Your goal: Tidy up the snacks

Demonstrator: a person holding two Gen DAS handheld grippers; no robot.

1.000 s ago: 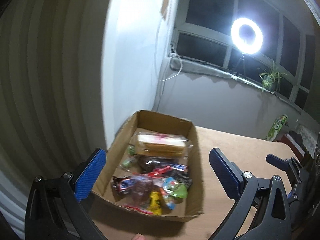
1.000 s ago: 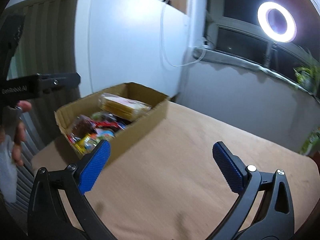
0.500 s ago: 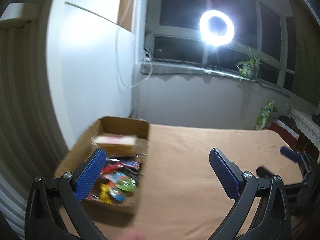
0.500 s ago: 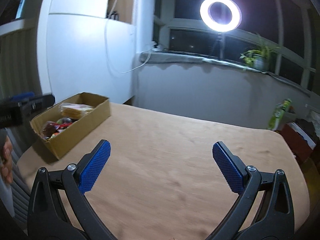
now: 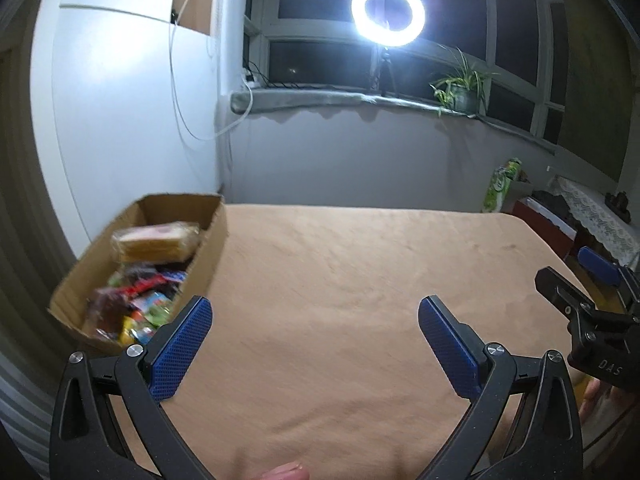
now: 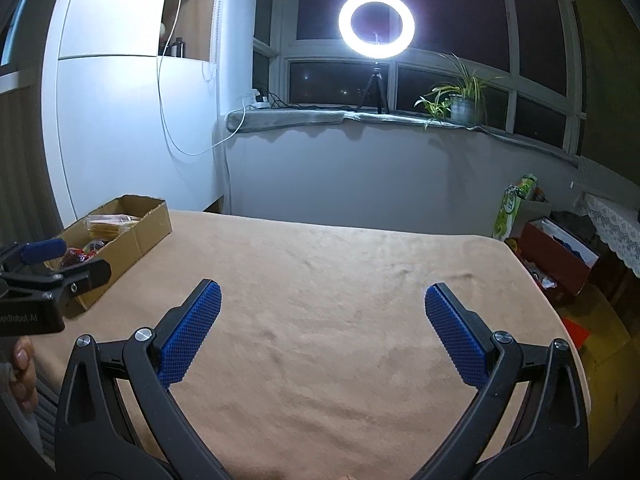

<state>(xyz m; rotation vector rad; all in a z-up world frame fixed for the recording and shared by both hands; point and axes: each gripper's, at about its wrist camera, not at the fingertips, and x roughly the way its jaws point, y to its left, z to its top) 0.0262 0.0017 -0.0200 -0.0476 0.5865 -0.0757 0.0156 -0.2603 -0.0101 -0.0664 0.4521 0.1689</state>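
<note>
step: snacks [image 5: 140, 304] packed in box [image 5: 212, 248] (likely finished) | left tongs [image 5: 315, 336], right tongs [image 6: 322, 320] gape empty right of box | next: check table [image 6: 340, 280] for strays

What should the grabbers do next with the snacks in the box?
Probably swing the left gripper toward the cardboard box at the table's left edge. Both grippers are open and empty, the right gripper is farther off, and all the snacks sit inside that box.
</note>
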